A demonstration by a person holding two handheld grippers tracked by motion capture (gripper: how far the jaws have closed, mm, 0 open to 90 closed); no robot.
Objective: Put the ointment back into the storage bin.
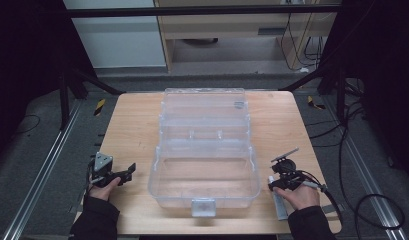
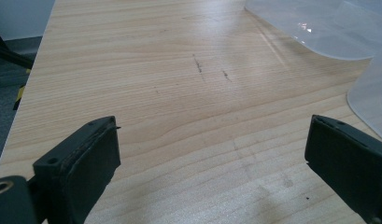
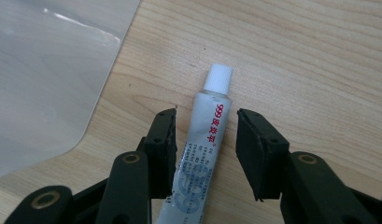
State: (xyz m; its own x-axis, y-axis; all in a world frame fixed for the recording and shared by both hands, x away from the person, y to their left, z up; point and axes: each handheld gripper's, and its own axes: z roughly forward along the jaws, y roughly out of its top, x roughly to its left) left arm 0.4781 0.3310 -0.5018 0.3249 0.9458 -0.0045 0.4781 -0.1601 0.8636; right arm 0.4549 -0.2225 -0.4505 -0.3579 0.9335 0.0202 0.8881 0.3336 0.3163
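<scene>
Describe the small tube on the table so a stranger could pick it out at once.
Start from the wooden table and the big clear plastic box open at its middle. Go to the table's near right corner, just right of the box, where the right claw stands open astride a slim white tube lying flat. It has a ribbed white cap and red print along its side.

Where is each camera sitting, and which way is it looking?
High view: above the person's side, looking forward and down at the table and clear box; both hands, the left gripper and right gripper show.
Left gripper view: rides the left gripper, looking along wide-apart jaws over bare wood.
Right gripper view: rides the right gripper, looking down at a white tube between its jaws.
Shared: all three views catch the clear box and the wooden table.
</scene>
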